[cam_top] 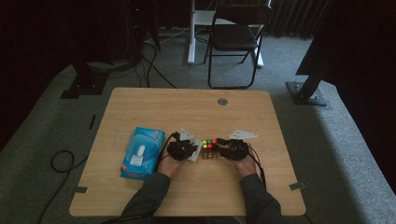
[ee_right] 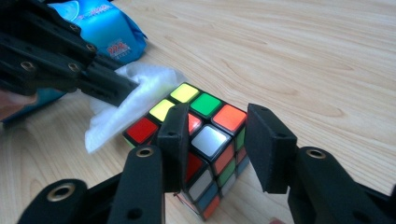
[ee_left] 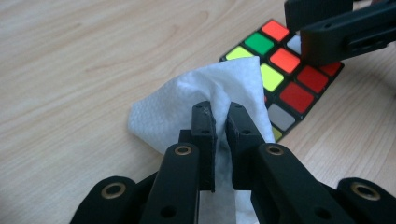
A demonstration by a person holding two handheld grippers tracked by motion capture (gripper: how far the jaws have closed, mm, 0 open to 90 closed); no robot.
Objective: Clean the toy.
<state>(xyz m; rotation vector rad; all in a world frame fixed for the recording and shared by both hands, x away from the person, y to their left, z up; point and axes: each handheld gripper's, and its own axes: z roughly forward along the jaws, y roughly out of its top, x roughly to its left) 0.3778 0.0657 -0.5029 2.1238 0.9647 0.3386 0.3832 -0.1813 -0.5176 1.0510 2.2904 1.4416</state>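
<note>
High view: dim and underexposed, room edges sinking into black; the wooden table catches soft overhead light.
Gripper views: bright, even light, faint soft shadows.
Focus: nearest black jaws slightly soft.
Glare: mild sheen on Rubik's cube stickers.

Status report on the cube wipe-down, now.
Left gripper shut on white wipe. Right gripper jaws straddle the Rubik's cube, one side gapped. Wipe touches cube. Blue wipes pack lies clear, left.
</note>
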